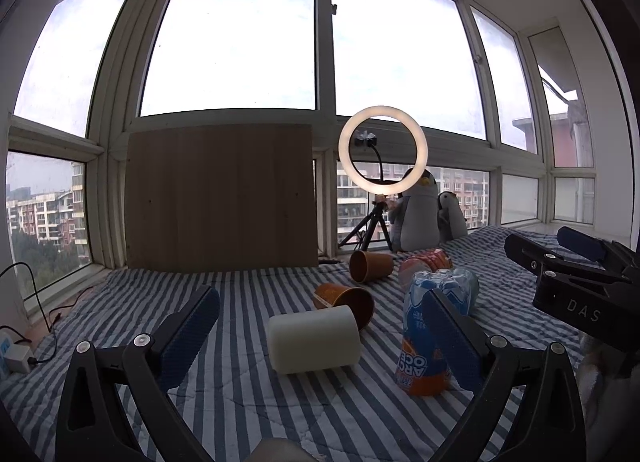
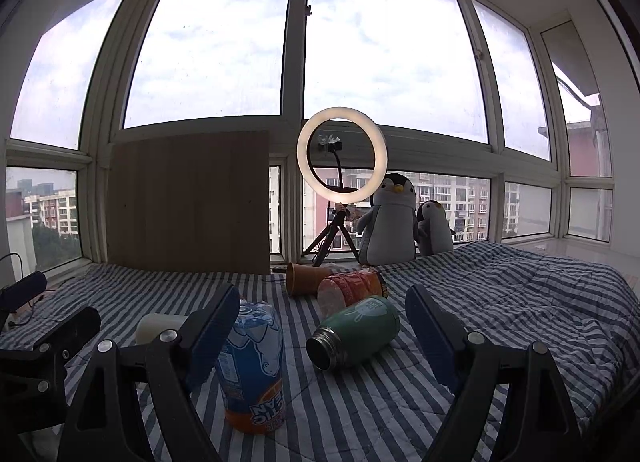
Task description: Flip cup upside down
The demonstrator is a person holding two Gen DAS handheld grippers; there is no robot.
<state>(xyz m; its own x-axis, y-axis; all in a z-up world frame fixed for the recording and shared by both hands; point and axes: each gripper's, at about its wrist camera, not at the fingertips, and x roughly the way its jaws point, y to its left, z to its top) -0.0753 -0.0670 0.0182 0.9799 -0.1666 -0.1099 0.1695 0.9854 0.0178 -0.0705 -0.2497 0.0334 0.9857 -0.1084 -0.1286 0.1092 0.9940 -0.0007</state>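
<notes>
Both grippers spread wide, gripping nothing: left gripper (image 1: 320, 326) hovering over white cup (image 1: 314, 339), right gripper (image 2: 322, 324) over green bottle (image 2: 354, 332). White cup lying on its side on striped blanket (image 1: 224, 294), flat end toward camera, between the left fingers but untouched; in right view mostly hidden behind left finger (image 2: 210, 336). Brown cup (image 1: 346, 302) on its side just behind it, touching or nearly; second brown cup (image 1: 370, 266) farther back, mouth facing left. Blue-orange bottle (image 1: 434, 326) standing upside down, label inverted, reading "ARC" and "OCE" in left view, "EAN" in right; rest unreadable. Orange snack can (image 2: 352, 288) on its side, print too blurred. "DAS" on right gripper body at left view's edge. Ring light (image 1: 383, 149), two penguin toys (image 2: 394, 217), wood board (image 1: 219, 195) by window.
</notes>
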